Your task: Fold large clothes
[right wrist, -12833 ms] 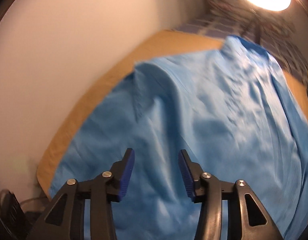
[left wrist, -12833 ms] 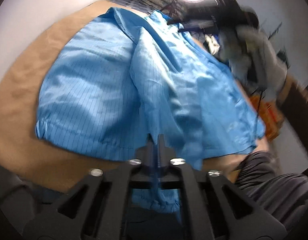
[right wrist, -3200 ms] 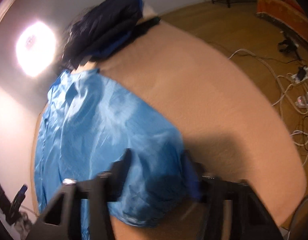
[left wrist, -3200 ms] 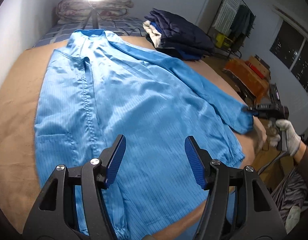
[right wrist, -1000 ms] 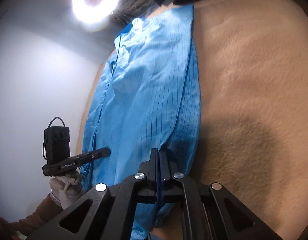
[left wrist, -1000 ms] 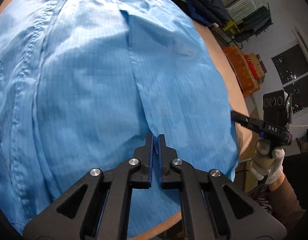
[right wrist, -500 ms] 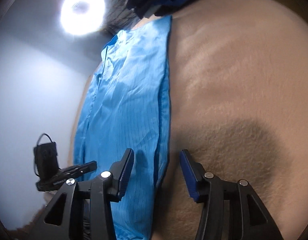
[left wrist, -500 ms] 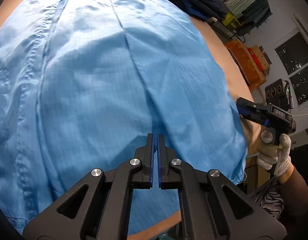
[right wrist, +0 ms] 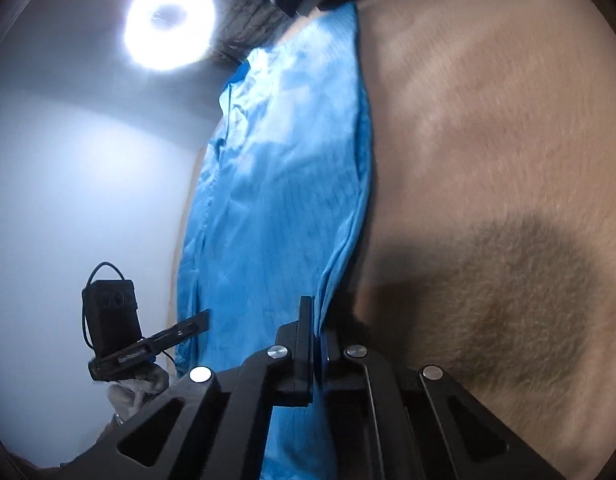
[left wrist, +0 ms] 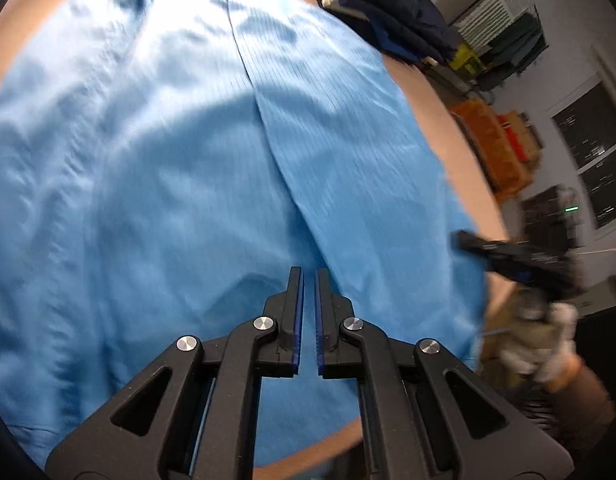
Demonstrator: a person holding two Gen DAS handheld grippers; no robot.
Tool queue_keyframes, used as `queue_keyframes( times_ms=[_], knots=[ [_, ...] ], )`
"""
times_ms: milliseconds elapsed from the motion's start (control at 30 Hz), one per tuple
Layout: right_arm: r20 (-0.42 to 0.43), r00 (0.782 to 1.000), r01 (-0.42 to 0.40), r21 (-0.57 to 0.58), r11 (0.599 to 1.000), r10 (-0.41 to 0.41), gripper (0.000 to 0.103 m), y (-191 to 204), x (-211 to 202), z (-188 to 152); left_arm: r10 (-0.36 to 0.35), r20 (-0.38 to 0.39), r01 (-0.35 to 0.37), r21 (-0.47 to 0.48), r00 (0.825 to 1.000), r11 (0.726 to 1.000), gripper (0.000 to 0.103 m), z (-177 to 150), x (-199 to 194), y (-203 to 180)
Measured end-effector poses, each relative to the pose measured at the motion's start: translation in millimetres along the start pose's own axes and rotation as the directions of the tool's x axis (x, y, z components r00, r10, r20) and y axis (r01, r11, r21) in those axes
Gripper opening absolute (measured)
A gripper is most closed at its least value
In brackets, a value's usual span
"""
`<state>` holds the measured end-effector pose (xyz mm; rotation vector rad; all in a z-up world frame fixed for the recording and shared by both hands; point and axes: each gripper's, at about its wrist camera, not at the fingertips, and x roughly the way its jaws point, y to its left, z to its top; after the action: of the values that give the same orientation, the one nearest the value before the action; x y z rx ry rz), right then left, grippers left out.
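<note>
my right claw (right wrist: 312, 320) is clenched on the near edge of the blue garment (right wrist: 276, 208), which lies spread over the tan bed (right wrist: 487, 160). my left claw (left wrist: 309, 280) is pinched closed above the cloth, holding nothing.

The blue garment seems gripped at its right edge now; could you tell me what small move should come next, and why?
Probably lift the right gripper and carry that edge across the blue garment toward the wall side. Its jaws are shut on the folded edge, and the brown bed cover beside it lies bare.

Blue garment (left wrist: 168, 168) spread on tan bed (left wrist: 439, 128), left tongs (left wrist: 309, 280) nearly closed above it, empty
</note>
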<state>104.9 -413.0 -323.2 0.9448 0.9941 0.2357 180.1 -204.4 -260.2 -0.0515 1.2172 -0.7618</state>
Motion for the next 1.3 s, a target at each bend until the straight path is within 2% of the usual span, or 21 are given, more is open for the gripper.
queue_keyframes(
  times_ms=[100,233,267,367,467,567,633,733,967,1100,1300],
  knots=[
    [0.036,0.999,0.008,-0.071,0.997,-0.005,0.000,26.5,-11.8,3.8,0.018,0.042,-0.018,-0.004,0.999,1.000,0.001,2.4,-6.0,0.3],
    [-0.007,0.993,0.116,-0.086,0.990,-0.117,0.000,27.2,5.3,3.1,-0.054,0.060,0.054,0.001,0.997,0.999,0.001,0.4,-6.0,-6.2],
    [-0.031,0.989,0.143,-0.069,0.987,-0.145,0.000,21.5,13.9,1.7,-0.061,0.062,0.060,0.013,0.996,0.998,0.001,0.4,-4.7,-10.6],
    [-0.047,0.988,0.146,-0.045,0.988,-0.148,0.000,17.6,19.2,2.2,-0.088,0.066,0.081,0.109,0.994,0.991,0.001,-4.8,-2.6,-35.2],
    [-0.026,0.991,0.130,-0.066,0.989,-0.132,0.000,29.3,13.7,7.0,-0.052,0.014,0.048,0.202,0.999,0.978,0.001,-10.4,15.7,-54.7],
    [-0.010,0.993,0.113,-0.087,0.990,-0.114,0.000,42.5,10.3,11.0,0.001,-0.067,0.015,0.235,0.998,0.972,0.001,-18.7,42.7,-57.8],
    [-0.013,0.993,0.116,-0.100,0.988,-0.118,0.000,48.0,11.0,11.3,0.015,-0.052,-0.002,0.242,0.999,0.970,0.001,-22.1,45.2,-58.3],
    [-0.006,0.992,0.122,-0.111,0.986,-0.124,0.000,53.2,11.7,12.0,-0.016,-0.041,0.025,0.227,0.999,0.974,0.001,-19.9,34.1,-60.5],
    [0.029,0.986,0.166,-0.193,0.967,-0.164,0.000,78.3,2.8,12.8,-0.088,0.079,0.076,0.141,0.993,0.987,0.001,-11.9,-21.9,-45.1],
    [0.042,0.981,0.193,-0.265,0.945,-0.189,0.000,102.9,9.5,12.9,-0.092,0.165,0.079,0.088,0.982,0.993,0.001,-7.0,-55.9,-29.2],
    [0.032,0.976,0.210,-0.372,0.904,-0.214,0.000,142.0,36.2,3.5,-0.059,0.289,0.071,-0.032,0.956,0.997,0.001,-2.9,-109.6,19.0]
  ],
)
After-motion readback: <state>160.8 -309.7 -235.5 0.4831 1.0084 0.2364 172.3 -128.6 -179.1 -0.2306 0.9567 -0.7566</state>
